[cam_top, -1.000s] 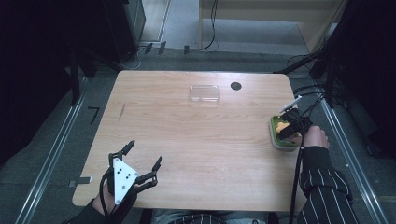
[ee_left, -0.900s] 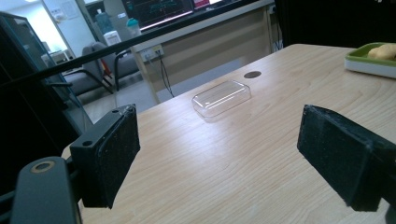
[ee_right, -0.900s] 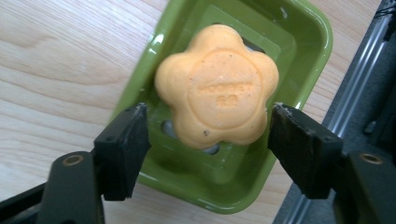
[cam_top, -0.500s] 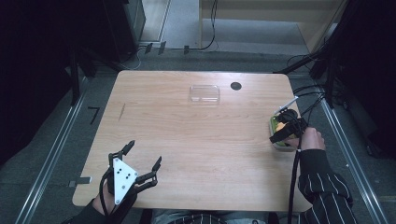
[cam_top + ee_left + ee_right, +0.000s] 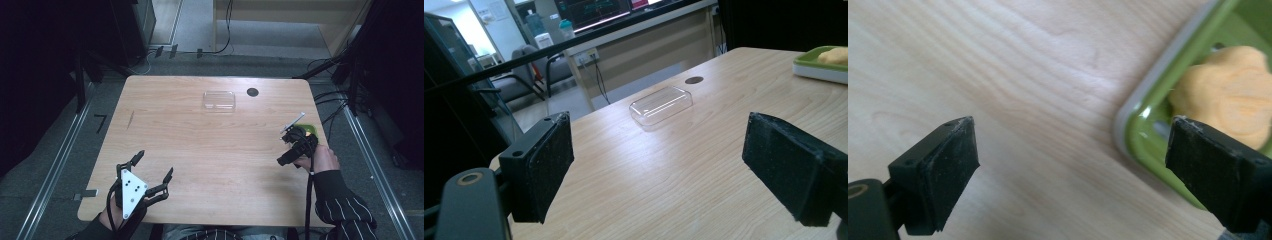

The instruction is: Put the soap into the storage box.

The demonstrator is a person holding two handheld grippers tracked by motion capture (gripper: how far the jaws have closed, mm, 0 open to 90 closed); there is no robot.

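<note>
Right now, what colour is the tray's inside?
Bright green tray, pale grey rim; right gripper view shows it best.

1. My right gripper (image 5: 1070,165) – black pads.
2. Tray (image 5: 1148,145) – green w/ pale grey rim.
3. Lump (image 5: 1233,92) in it: soft orange-yellow.
4. Table (image 5: 200,145): light wood grain.
5. My sleeve (image 5: 345,205) – dark, thin white stripes.

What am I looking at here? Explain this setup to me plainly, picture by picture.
A person sits at a wooden table and holds a hand-operated gripper in each hand; no robot is involved. The high view looks down from above: left gripper, right gripper. The other two pictures come from cameras riding on each gripper, looking along its black jaws. On the table lie a clear lid and a green tray holding an orange lump. Both grippers are open and hold nothing; the right one's jaws have just been opening.
</note>
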